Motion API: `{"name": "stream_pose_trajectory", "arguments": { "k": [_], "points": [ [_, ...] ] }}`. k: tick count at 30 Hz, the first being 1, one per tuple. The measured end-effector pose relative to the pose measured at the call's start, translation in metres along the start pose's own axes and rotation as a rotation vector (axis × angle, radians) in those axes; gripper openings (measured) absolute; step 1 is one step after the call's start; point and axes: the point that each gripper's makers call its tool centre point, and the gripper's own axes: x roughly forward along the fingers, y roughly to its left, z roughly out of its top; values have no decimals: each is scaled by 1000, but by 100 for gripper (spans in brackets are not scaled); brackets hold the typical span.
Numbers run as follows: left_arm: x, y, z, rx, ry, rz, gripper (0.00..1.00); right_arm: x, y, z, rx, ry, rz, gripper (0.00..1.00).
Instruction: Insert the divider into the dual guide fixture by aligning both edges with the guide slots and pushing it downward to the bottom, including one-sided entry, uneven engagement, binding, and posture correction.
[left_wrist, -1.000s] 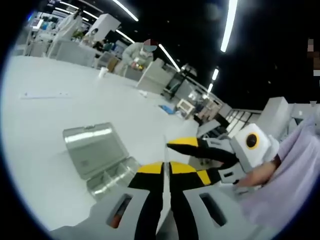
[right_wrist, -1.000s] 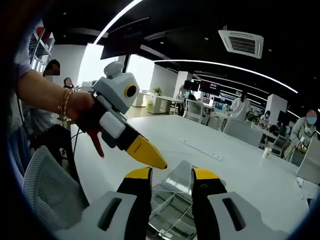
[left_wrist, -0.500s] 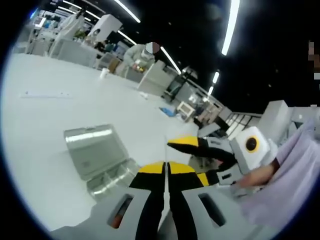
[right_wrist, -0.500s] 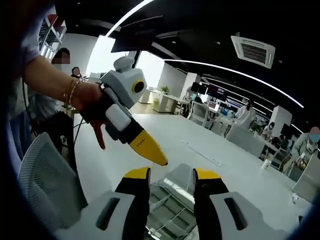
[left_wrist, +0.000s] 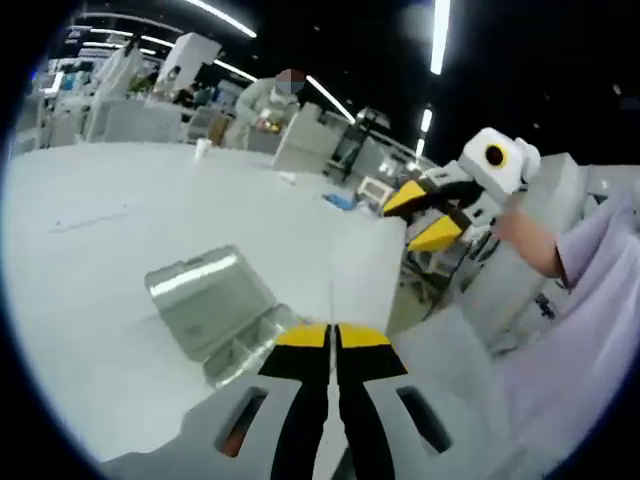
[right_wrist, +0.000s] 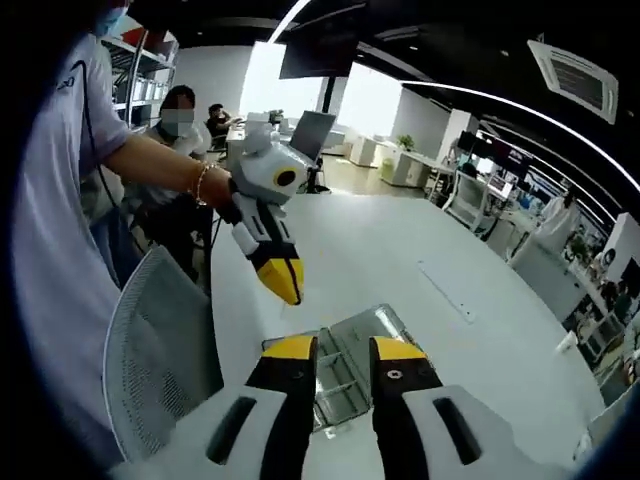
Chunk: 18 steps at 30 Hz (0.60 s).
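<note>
On the white table: clear box fixture (left_wrist: 215, 310) lying with its lid open, also seen in the right gripper view (right_wrist: 350, 370) just past that gripper's tips
Divider: thin clear sheet (left_wrist: 331, 300), edge-on, rising from between the left gripper's tips, up off the table and apart from the fixture
Left gripper (left_wrist: 332, 337): jaws pressed close together, pinching the divider; seen in the right gripper view (right_wrist: 283, 287) hanging above the near end of the fixture, held by a hand with bracelets (right_wrist: 212, 187)
Right gripper (right_wrist: 343, 349): jaws parted by a small gap, nothing visible between them; seen in the left gripper view (left_wrist: 422, 215) raised well above the table edge, jaws apart
Table (left_wrist: 120, 230): white, broad
Nearby: mesh chair back (right_wrist: 160, 350) beside the table edge
</note>
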Motion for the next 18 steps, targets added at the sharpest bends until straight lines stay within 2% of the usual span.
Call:
{"name": "stream_pose_trajectory", "arguments": {
  "k": [1,2,3,4,5,6,7,9,12,15,18],
  "points": [
    [2,-2,2,17,2,-3,0,1,5,-4,3,58,58,17],
    [4,-6,4,31,7,-14,0,3,3,0,-37,61,57,18],
    [5,-8,6,39,9,-21,0,4,10,-5,-45,122,119,17],
    [7,-12,8,52,12,-30,0,5,9,-7,-70,153,128,17],
    [9,-13,8,63,19,-34,0,8,4,-5,-124,159,105,17],
    [10,-15,9,80,27,-37,0,9,3,-5,-149,185,120,15],
    [11,-17,9,90,36,-40,0,10,7,-4,-150,202,160,13],
    [13,-19,9,107,45,-47,0,12,4,4,-174,206,167,14],
    [15,-22,9,116,53,-55,0,14,11,9,-169,221,248,15],
    [17,-22,6,125,64,-55,0,19,7,0,-235,304,265,14],
    [20,-25,2,135,79,-60,0,27,14,-5,-232,326,315,14]
  ]
}}
